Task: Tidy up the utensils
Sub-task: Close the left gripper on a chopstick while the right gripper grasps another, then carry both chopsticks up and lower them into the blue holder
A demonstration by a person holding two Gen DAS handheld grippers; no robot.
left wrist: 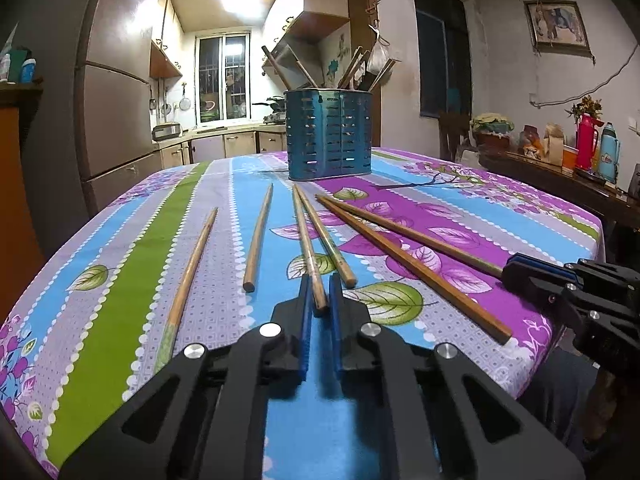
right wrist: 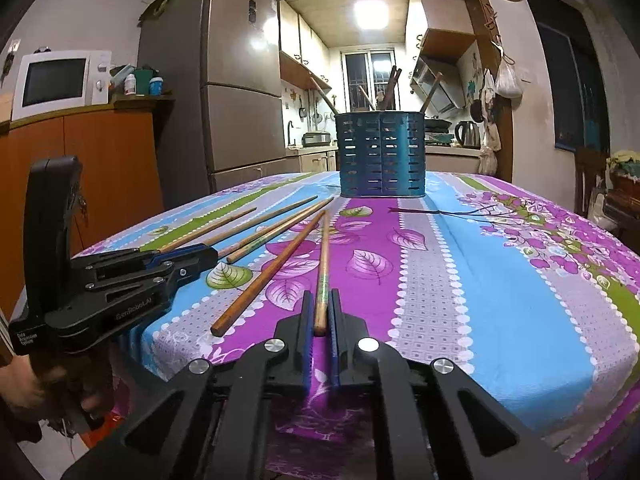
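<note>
Left gripper (left wrist: 319, 300): my fingers narrow around a chopstick (left wrist: 308, 248)
Right gripper (right wrist: 321, 316): likewise, another chopstick (right wrist: 323, 264)
Holder (left wrist: 329, 134): several inside
Left: six loose chopsticks

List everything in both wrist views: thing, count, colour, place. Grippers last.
chopsticks on table: six, brown wood, lying loose on the cloth in front of the holder
utensil holder: one, blue slotted metal, far end of the table, with more sticks standing in it
tablecloth: one, floral purple, blue and green stripes, covering the table
microwave: one, white, on the orange cabinet at left
fridge: one, grey-brown, beside the kitchen doorway
thermos flasks: two, red and light blue, side table at right
left gripper: black, blue pads, around the near end of a middle chopstick
right gripper: black, blue pads, around the near end of the rightmost chopstick
</note>
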